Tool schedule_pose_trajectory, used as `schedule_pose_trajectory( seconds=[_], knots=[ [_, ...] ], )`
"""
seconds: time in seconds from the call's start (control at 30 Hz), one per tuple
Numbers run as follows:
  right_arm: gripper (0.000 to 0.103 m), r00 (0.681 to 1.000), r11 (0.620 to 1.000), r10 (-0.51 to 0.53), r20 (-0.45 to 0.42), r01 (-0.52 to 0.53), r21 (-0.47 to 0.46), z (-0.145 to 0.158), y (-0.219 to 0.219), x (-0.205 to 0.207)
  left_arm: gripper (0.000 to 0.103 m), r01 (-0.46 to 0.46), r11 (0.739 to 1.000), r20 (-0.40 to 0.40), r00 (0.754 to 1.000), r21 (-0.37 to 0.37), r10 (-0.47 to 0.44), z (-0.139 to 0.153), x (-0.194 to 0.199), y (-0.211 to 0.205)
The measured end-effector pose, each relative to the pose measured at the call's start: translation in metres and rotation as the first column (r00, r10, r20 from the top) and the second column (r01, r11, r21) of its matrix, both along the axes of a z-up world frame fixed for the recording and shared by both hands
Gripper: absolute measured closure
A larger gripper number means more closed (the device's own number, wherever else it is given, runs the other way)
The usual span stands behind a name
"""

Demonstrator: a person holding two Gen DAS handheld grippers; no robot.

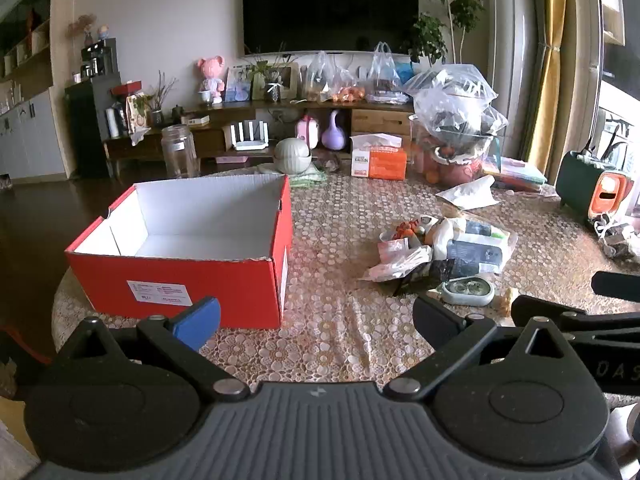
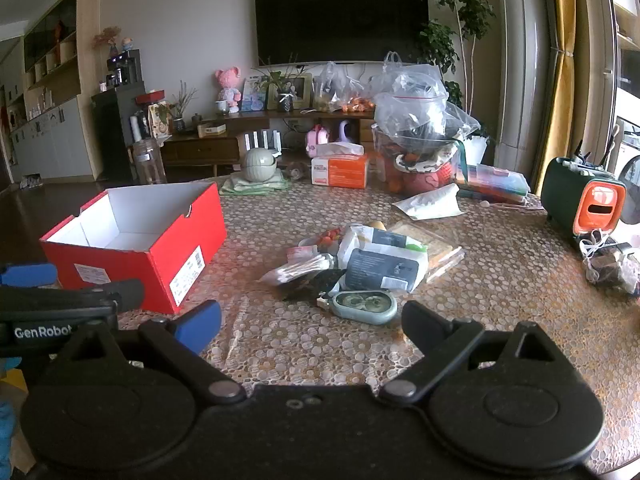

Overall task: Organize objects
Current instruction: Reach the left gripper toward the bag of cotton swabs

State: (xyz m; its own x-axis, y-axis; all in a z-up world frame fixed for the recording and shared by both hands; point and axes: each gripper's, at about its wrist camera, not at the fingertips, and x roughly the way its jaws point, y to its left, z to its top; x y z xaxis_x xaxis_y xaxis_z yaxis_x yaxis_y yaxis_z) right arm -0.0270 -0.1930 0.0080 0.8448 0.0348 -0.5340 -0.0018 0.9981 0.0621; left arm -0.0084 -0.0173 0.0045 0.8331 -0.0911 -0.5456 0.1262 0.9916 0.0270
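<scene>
Red box [image 1: 176,276] stands open and empty beside the loose packets [image 2: 360,260], evidently as receptacle; left gripper [image 1: 316,316] and right gripper [image 2: 312,316] hover, jaws wide apart, holding nothing.

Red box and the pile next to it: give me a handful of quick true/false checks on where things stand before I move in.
1. The red box is empty. True.
2. The left gripper grips a packet. False: its fingers stand open with nothing between them.
3. The small oval green case lies at the near edge of the pile of packets. True.
4. The right gripper is shut. False: it is open and empty.
5. The tissue box sits inside the red box. False: it stands on the table at the far side.
</scene>
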Motion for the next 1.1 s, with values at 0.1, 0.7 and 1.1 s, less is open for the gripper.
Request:
schedule_pose_trajectory(
  seconds=[0.1, 0.7, 1.1],
  knots=[
    [0.008, 1.000, 1.000, -0.005, 0.001, 0.005, -0.002, -0.001, -0.005, 0.002, 0.000, 0.016, 1.000, -0.010, 1.000, 0.001, -0.016, -0.001, 0.005, -0.003],
    [0.012, 0.991, 0.996, -0.066, -0.112, 0.058, -0.073, -0.037, -0.076, 0.064, 0.000, 0.113, 0.993, -0.115, 0.988, 0.044, -0.108, -0.042, 0.095, -0.054],
    [0.032, 0.970, 0.998, -0.058, -0.235, 0.051, -0.035, -0.078, -0.104, 0.108, 0.000, 0.160, 0.987, -0.201, 0.968, 0.034, -0.150, -0.073, 0.189, -0.079]
  ],
)
